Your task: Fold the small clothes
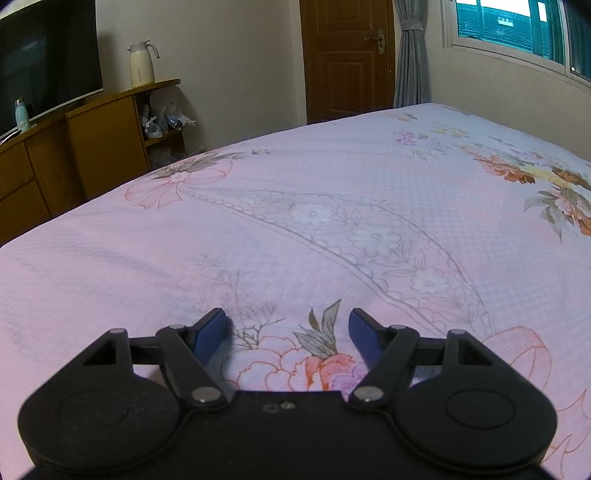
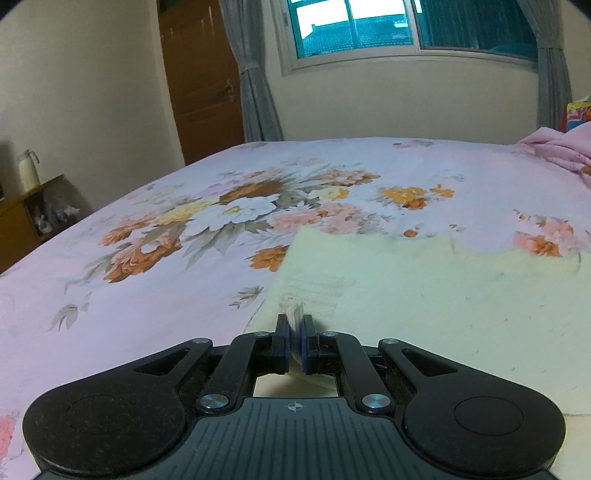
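Note:
A pale yellow garment (image 2: 424,295) lies flat on the floral bedsheet (image 2: 166,295), filling the right half of the right wrist view. My right gripper (image 2: 294,325) is shut on a pinched-up bit of the garment's cloth at its near left edge; a small white fold sticks up between the blue pads. In the left wrist view my left gripper (image 1: 288,321) hangs just above the pink bedsheet (image 1: 295,221), its blue-padded fingers (image 1: 212,330) spread wide and open, with nothing between them. The garment does not appear in that view.
A wooden cabinet (image 1: 92,136) with a TV (image 1: 44,55) and a white kettle (image 1: 141,63) stands beyond the bed's left edge. A brown door (image 1: 345,59), grey curtains (image 2: 258,85) and a window (image 2: 354,26) lie behind. A crumpled pink blanket (image 2: 561,149) sits far right.

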Tool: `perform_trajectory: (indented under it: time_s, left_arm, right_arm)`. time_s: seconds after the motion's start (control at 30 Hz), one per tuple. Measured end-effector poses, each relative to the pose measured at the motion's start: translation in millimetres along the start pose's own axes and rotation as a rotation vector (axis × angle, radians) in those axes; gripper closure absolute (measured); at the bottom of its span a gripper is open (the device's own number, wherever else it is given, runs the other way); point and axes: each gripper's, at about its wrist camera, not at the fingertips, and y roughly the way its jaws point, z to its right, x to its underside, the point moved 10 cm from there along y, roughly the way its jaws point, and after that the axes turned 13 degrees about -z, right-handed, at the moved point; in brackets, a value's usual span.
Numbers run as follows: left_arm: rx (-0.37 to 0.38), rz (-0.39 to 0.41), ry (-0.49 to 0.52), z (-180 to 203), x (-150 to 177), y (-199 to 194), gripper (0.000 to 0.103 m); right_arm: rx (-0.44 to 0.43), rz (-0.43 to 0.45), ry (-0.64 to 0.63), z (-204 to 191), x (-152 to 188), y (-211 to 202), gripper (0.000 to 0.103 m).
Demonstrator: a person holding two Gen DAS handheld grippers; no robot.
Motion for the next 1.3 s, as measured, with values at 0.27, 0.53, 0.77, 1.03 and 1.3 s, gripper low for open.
perform_trajectory:
  time_s: [0.27,0.53,0.77,1.03,1.3]
  left_arm:
    - [-0.006,0.0,0.012,0.6,-1.8,1.1,0.029]
    - [0.112,0.037,0.051,36.4,-10.9,-22.0,0.032]
    - [0.498,0.141,0.273,256.2,-18.3,-100.4,0.033]
    - [0.805,-0.004,0.366,432.1,32.7,-136.3,0.034]
    - [0.806,-0.038,0.389,476.1,45.3,-143.3,0.069]
  right_arm:
    - [-0.12,0.011,0.018,-15.2,4.5,-14.8,0.099]
    - [-0.01,0.076,0.091,47.7,27.1,-89.4,0.099]
    - [0.302,0.149,0.286,202.0,50.4,-186.2,0.099]
    - [0.302,0.178,0.494,287.7,86.7,-239.4,0.099]
    - [0.28,0.201,0.488,297.6,101.4,-235.5,0.099]
